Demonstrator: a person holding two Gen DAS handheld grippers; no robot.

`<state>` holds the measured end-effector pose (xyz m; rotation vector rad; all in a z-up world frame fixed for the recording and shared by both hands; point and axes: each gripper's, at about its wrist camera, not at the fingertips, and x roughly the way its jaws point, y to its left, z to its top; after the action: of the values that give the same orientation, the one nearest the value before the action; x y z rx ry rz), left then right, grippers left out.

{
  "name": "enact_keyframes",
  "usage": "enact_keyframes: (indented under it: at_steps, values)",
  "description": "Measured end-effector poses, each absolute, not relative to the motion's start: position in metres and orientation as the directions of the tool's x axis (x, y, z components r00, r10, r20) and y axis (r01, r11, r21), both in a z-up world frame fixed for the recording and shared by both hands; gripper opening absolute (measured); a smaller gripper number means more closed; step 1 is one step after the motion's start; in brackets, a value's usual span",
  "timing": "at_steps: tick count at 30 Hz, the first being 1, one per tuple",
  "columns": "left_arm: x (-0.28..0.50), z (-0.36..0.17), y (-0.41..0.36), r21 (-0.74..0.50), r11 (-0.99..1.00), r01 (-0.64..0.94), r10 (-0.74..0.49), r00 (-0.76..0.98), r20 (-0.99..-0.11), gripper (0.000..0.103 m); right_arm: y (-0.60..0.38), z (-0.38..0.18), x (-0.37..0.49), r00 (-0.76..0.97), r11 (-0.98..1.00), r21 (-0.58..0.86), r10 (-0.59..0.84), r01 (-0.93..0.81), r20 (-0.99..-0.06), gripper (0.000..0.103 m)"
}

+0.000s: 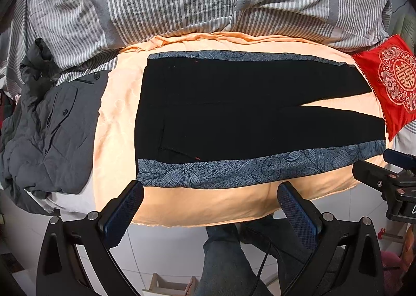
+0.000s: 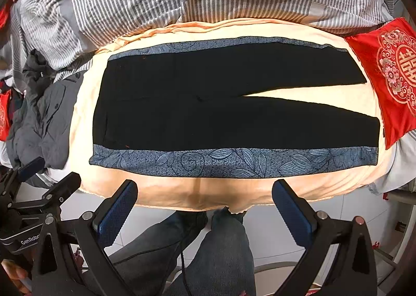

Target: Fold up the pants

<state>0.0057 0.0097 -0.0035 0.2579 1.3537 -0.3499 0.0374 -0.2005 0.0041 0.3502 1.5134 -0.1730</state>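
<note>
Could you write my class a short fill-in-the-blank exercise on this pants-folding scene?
1. The pants are mostly ____ in colour, with a blue patterned stripe down each side.
2. They lie spread flat on a ____-coloured sheet.
3. The cushion by the leg ends is ____.
4. The fingers of the left gripper and right gripper stand ____, holding nothing.

Missing words: black; peach; red; open
</note>
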Motion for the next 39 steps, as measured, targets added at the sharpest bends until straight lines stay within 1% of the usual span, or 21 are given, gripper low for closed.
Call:
enact_keyframes:
  at_steps: [23,28,33,36,39]
  values:
    - [0.006,-0.006,0.014,-0.02,0.924,0.382,-0.088,0.162,-0.983,0.103,-0.199,0.0,0.03,0.048,0.931,0.117,0.107,0.345,-0.993,0.103]
    - [0.006,-0.008,0.015,-0.034,0.921,0.389,-0.102,0.155,-0.983,0.103,-0.198,-0.003,0.029,0.043,0.929,0.118,0.11,0.351,-0.993,0.103]
    - [0.005,-0.009,0.014,-0.018,0.918,0.397,-0.091,0.166,-0.982,0.103,-0.2,-0.008,0.026,0.039,0.924,0.116,0.109,0.363,-0.993,0.103]
    - [0.007,-0.017,0.019,-0.022,0.926,0.376,-0.083,0.148,-0.985,0.103,-0.2,-0.01,0.025,0.041,0.922,0.114,0.107,0.369,-0.993,0.103]
    - [0.012,-0.027,0.029,-0.063,0.942,0.33,-0.105,0.113,-0.988,0.103,-0.203,-0.013,0.023,0.038,0.919,0.12,0.114,0.376,-0.993,0.103]
